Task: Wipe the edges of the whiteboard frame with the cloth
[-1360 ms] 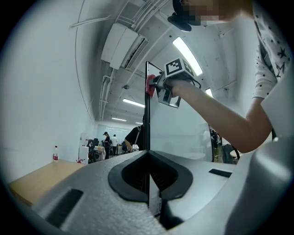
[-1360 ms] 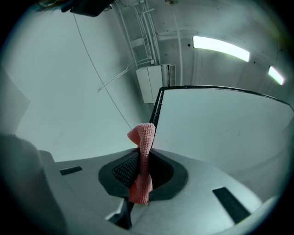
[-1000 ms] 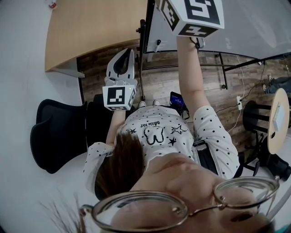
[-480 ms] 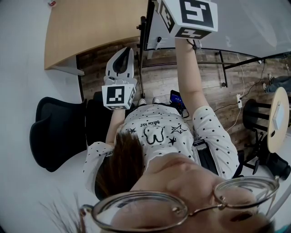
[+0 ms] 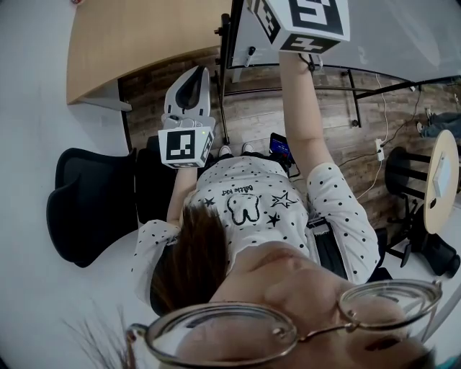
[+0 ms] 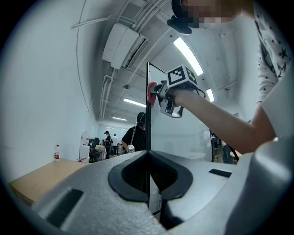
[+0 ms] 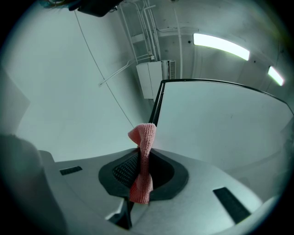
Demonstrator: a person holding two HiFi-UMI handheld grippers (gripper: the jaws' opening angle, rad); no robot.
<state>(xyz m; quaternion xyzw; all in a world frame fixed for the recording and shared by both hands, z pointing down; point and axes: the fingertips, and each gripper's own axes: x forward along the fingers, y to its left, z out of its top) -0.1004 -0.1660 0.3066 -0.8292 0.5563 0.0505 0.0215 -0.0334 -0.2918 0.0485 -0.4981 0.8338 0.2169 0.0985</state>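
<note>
Up high, the right gripper (image 7: 141,165) has its jaws clamped on a pink cloth (image 7: 143,151), which is pinched flat between the pads and sticks out past the tips in a twisted fold. That fold rests against the dark whiteboard frame (image 7: 158,103) on its upright side, a little below the top corner, with the pale whiteboard (image 7: 220,124) spreading out to the right of it. The person's arm (image 5: 306,122) is stretched straight up to reach that spot, and in the head view only the marker cube (image 5: 302,21) of that tool shows. The left gripper (image 6: 148,160) is held lower and closer to the person's body, pointing up along the same upright edge. Its jaws are drawn together, and the frame's dark line runs straight into the seam between them, though I cannot tell whether they touch the frame. From the left gripper view the cloth shows as a small red patch pressed to the side of the frame, right at the tip of the raised tool. A light wooden desk (image 5: 137,43) stands beside the board on the left, with a bottle (image 6: 56,152) on it, and a black chair (image 5: 86,209) sits on the wood floor behind the person. Several other people (image 6: 138,133) stand farther back in the room
</note>
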